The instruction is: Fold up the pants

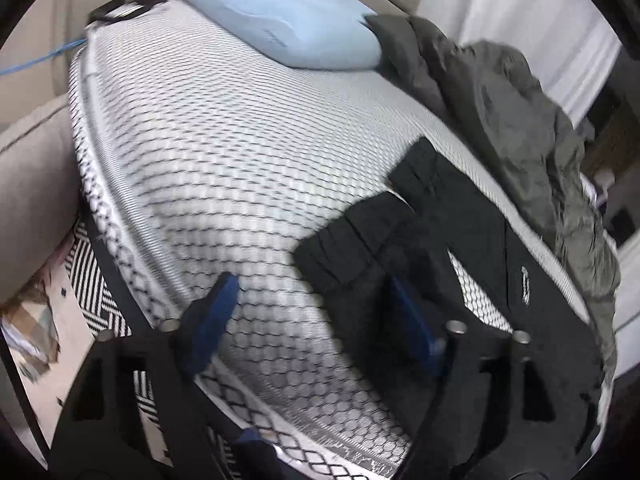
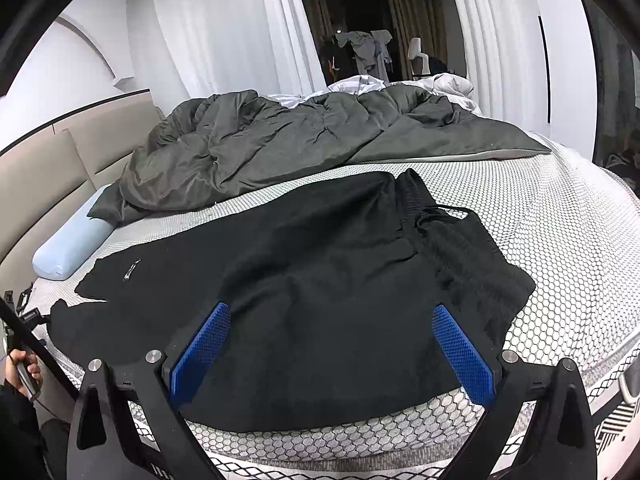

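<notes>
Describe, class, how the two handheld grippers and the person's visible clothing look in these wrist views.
Both tools share one design. The left gripper and right gripper each have black angular plastic frames with triangular cut-outs, round silver pins at the joints, and two flat blue pads with a fine knurled texture. At the right view's lower left, a hand emerges from a dark sleeve.
</notes>
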Demonstrator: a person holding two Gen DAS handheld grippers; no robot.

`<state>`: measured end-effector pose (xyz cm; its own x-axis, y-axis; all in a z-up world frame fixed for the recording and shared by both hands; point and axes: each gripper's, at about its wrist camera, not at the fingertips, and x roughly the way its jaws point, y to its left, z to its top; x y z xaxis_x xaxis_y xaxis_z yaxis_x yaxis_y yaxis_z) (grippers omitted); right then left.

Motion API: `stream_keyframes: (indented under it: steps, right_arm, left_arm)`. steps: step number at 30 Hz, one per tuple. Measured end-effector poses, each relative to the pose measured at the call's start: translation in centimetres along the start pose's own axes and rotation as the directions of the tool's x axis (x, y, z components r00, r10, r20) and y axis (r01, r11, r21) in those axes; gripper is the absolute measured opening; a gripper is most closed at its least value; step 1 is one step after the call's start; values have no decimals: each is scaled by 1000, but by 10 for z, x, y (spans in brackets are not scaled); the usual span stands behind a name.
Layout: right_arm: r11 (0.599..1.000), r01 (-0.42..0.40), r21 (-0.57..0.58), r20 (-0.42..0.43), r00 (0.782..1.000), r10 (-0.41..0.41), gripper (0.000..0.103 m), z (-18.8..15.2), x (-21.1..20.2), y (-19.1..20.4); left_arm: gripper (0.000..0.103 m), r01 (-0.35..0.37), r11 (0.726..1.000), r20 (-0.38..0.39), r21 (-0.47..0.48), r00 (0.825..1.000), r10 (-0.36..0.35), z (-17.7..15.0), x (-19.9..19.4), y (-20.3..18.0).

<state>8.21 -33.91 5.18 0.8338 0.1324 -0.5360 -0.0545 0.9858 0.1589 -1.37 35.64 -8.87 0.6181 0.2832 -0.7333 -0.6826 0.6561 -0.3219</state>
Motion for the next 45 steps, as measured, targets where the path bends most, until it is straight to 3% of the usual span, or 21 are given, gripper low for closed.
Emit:
stream_keyframes:
  steps: [2,3,5,6,9,11,12,15,16,17,19,21,25,31,33,36,38,40,43,45]
  right_arm:
    - [1000,4,9,-5,1000,-4,103,-1,0,-2]
    - [1000,7,16,-9,1000,-7,103,-1,0,-3]
    - [1000,10,27,-16,1000,-10,103,-3,0,-6]
    - [1000,13,28,-16,1000,-12,103,-4,0,-7]
    - [999,27,29,-14,1000,-27,103,-6,-3,-10]
    - [999,35,33,-12,999,-34,103,-7,-5,-12]
    - [999,39,35,-14,999,-39,103,-7,-5,-13]
    - [998,42,42,-13,999,-42,103,-8,-6,-16]
    - [998,37,44,-12,999,-37,103,-9,-7,-17]
    - [998,37,45,-14,999,-37,103,-10,-7,-19]
    - [997,49,51,-26,999,-48,103,-14,-6,-23]
    - [997,54,59,-38,998,-52,103,-18,-7,-29]
    - [991,77,110,-44,996,-72,103,-26,-8,-51]
    - [945,20,325,-80,997,6,101,-30,13,-110]
    - [902,-30,432,-67,996,65,88,-31,27,-136]
    - [827,-77,557,-54,990,128,57,-32,57,-171]
    - [819,-68,570,-74,988,134,14,-27,72,-176]
    - [823,-96,560,-70,984,163,12,-18,65,-169]
    - [874,-132,468,3,989,148,11,-4,11,-147]
    - [886,-98,453,26,995,97,11,-10,-20,-147]
  left_arm:
    - [50,-28,996,34,80,999,25,3,7,-15]
    - [33,-27,995,29,99,999,24,3,10,-18]
    - [15,-7,996,42,84,999,4,7,4,-28]
    - [11,11,996,53,93,998,-15,8,2,-30]
    - [10,53,991,186,119,980,-75,4,-35,-30]
    - [10,31,991,226,132,972,-60,-3,-50,-24]
    - [11,4,991,208,131,978,-32,-5,-47,-21]
    - [17,-69,995,24,78,997,67,-13,-10,-19]
    - [21,-69,996,-7,59,998,70,-15,-2,-12]
    - [21,-57,997,17,57,998,56,-17,-5,-10]
    - [56,-74,996,65,50,995,70,-18,-20,-12]
    - [76,-4,1000,63,19,998,3,-17,-29,-11]
    - [76,-5,1000,50,14,999,4,-17,-40,-13]
    - [81,-27,993,116,114,993,14,-5,-62,-80]
    - [85,-21,992,123,127,992,5,-5,-67,-92]
    - [88,5,989,118,149,993,-22,-6,-71,-111]
    - [88,7,986,106,168,994,-25,-9,-69,-122]
    - [88,0,981,98,194,995,-20,-13,-67,-130]
    - [88,-20,977,89,213,996,1,-18,-58,-133]
    - [88,-29,977,68,211,998,15,-20,-48,-132]
